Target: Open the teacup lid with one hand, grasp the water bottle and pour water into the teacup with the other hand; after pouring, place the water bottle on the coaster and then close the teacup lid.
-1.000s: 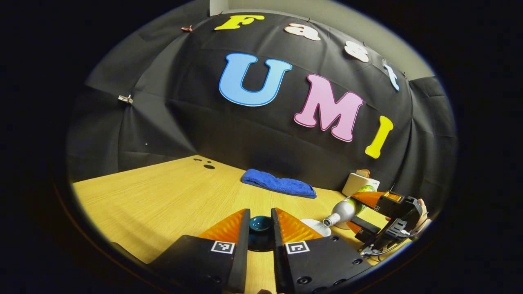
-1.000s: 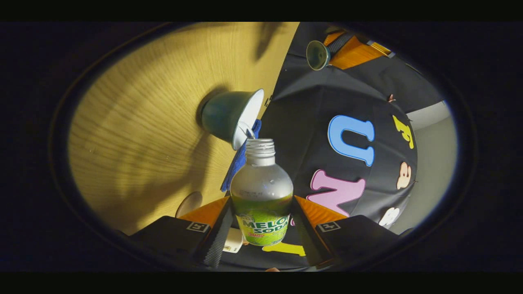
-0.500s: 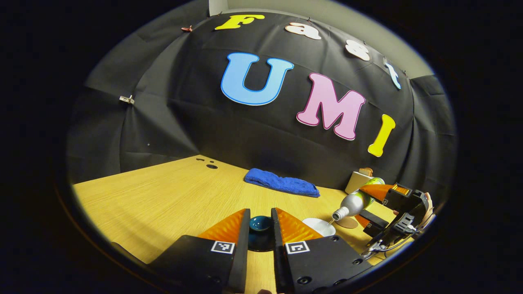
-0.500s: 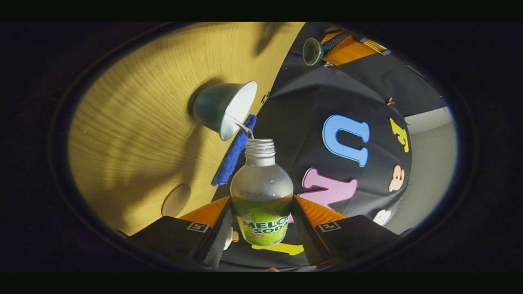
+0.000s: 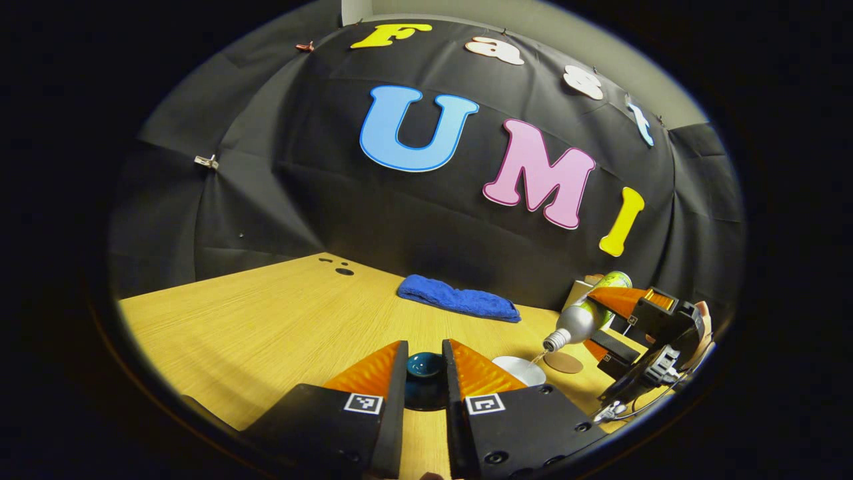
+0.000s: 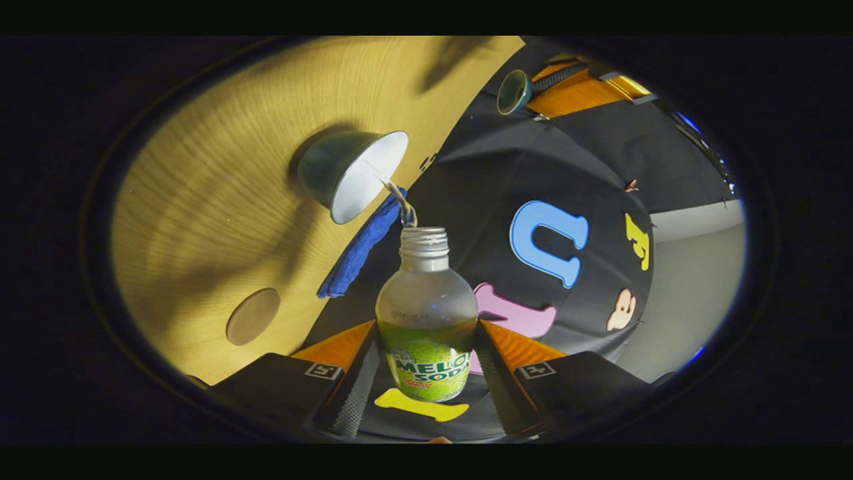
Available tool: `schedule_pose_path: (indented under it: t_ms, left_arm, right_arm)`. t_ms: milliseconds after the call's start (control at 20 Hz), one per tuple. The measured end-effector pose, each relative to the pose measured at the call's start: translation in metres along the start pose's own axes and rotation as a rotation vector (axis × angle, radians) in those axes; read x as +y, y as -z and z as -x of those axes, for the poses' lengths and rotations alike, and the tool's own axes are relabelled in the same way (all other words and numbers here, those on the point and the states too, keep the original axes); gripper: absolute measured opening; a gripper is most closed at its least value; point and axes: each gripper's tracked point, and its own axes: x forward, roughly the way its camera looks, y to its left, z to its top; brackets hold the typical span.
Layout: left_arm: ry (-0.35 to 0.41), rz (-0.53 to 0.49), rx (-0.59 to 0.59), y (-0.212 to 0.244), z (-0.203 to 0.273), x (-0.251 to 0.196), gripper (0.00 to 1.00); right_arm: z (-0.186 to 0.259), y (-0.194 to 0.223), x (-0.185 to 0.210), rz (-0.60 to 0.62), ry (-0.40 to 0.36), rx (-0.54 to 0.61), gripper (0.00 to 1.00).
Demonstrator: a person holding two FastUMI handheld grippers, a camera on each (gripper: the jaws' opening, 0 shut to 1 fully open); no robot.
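My left gripper (image 5: 424, 363) is shut on the dark teal teacup lid (image 5: 425, 373), held above the table. To its right the teacup (image 5: 520, 369) stands uncovered, white inside. My right gripper (image 6: 426, 347) is shut on the water bottle (image 6: 426, 313), which has a green label and no cap. The bottle (image 5: 583, 320) is tipped mouth-down toward the cup, and a thin stream of water (image 6: 402, 200) runs into the teacup (image 6: 350, 175). A round brown coaster (image 5: 563, 362) lies on the table just right of the cup, also seen as the coaster (image 6: 252, 316). The lid (image 6: 514, 92) shows far off in the left gripper.
A folded blue towel (image 5: 458, 300) lies near the back wall behind the cup. A small white box (image 5: 578, 291) stands at the back right, partly behind the bottle. The wooden table (image 5: 266, 313) stretches wide to the left, with small dark holes (image 5: 340, 269) near its far edge.
The bottle has been raised and tilted steeper, and water has started flowing into the cup. The right gripper has drawn up and back, uncovering the coaster. The left gripper holds the lid still.
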Motion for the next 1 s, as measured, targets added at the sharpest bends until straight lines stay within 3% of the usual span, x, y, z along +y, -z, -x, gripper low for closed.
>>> schedule_pose_path:
  t_ms: [250, 450, 500, 550, 600, 650, 750, 800, 1000]
  left_arm:
    - [-0.001, 0.006, 0.007, 0.003, -0.001, 0.001, 0.31]
    - [0.0, 0.007, 0.007, 0.003, -0.001, 0.001, 0.31]
    - [0.001, 0.007, 0.006, 0.002, -0.001, 0.0, 0.31]
    - [0.002, 0.007, 0.006, 0.003, -0.001, 0.0, 0.31]
    - [0.003, 0.006, 0.006, 0.002, -0.001, 0.0, 0.31]
    - [0.003, 0.006, 0.006, 0.003, -0.002, -0.001, 0.31]
    - [0.004, 0.007, 0.007, 0.003, -0.001, -0.001, 0.31]
    - [0.005, 0.008, 0.007, 0.003, -0.002, -0.001, 0.31]
    - [0.003, 0.01, 0.011, 0.005, -0.002, 0.0, 0.31]
  right_arm:
    - [-0.001, -0.002, -0.013, 0.12, 0.051, -0.022, 0.8]
    - [-0.003, 0.001, -0.021, 0.161, 0.066, -0.033, 0.8]
    - [-0.004, 0.002, -0.022, 0.17, 0.071, -0.033, 0.84]
    - [-0.004, 0.003, -0.023, 0.178, 0.073, -0.034, 0.76]
    - [-0.004, 0.001, -0.023, 0.187, 0.076, -0.037, 0.83]
    - [-0.004, 0.001, -0.026, 0.197, 0.083, -0.04, 0.8]
    - [-0.006, 0.001, -0.028, 0.217, 0.093, -0.047, 0.84]
    - [-0.005, 0.001, -0.029, 0.223, 0.098, -0.051, 0.76]
    - [-0.003, -0.002, -0.028, 0.233, 0.102, -0.058, 0.8]
